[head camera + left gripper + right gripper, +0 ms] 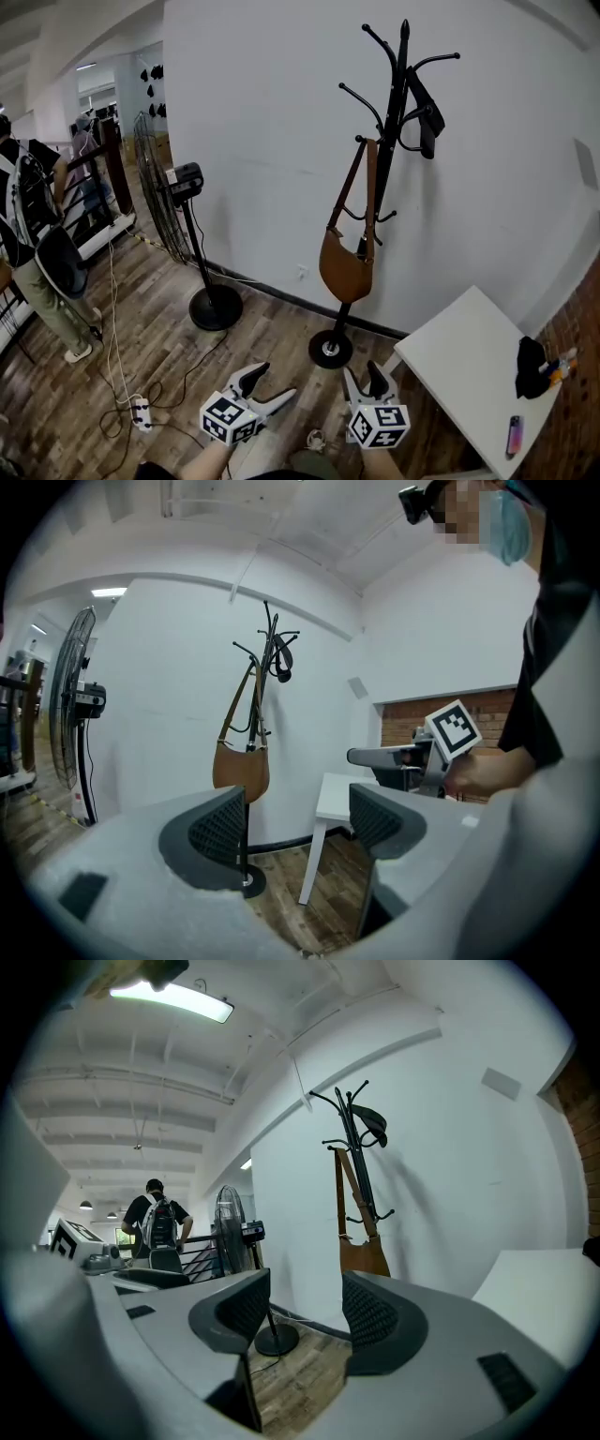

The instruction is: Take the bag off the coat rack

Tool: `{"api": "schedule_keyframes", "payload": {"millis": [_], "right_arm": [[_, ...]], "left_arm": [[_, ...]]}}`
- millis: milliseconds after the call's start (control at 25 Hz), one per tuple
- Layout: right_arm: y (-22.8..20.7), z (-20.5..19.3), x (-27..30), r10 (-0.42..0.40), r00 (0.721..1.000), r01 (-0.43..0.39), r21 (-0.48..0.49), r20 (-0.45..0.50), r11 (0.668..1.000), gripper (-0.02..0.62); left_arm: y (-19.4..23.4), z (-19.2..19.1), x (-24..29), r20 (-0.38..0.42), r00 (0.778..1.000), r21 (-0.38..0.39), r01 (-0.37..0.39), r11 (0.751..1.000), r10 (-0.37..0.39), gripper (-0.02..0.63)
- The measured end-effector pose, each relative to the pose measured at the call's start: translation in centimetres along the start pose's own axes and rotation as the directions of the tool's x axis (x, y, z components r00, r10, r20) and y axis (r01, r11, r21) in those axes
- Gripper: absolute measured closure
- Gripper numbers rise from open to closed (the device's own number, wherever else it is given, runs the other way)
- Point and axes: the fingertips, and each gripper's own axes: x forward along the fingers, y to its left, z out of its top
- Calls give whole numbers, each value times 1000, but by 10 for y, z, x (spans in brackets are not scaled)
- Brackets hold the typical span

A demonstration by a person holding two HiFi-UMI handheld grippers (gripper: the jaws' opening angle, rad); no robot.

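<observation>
- Brown bag [345, 267] hangs by its strap on the black coat rack [395, 112].
- We hold the left gripper [270, 382] and right gripper [364, 375] released, well apart from the bag.

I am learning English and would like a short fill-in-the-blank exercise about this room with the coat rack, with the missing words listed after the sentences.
1. The bag that hangs on the coat rack is ____ in colour.
2. The jaws of the left gripper and of the right gripper are both ____, with nothing between them.
3. In the head view, the white table stands to the ____ of the coat rack.

Missing words: brown; open; right.
</observation>
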Motion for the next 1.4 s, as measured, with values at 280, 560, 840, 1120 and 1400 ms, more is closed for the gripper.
{"api": "schedule_keyframes", "payload": {"millis": [280,560,840,1120,1400], "right_arm": [[-35,10,54,17,1000,-18,-11,-18,1000,360],[-73,21,109,48,999,-49,-19,-24,999,360],[-106,24,155,73,996,-76,-70,-51,995,360],[-128,40,184,108,993,-111,-78,-41,991,360],[-135,58,201,85,996,-85,-98,-7,992,362]], "left_arm": [[40,13,50,2,999,-7,-50,999,50,256],[69,28,111,7,997,-3,-73,997,73,256],[96,33,158,11,993,-13,-115,993,116,256],[109,34,195,23,989,-35,-143,989,144,256],[132,32,213,18,990,-55,-140,989,141,258]]}}
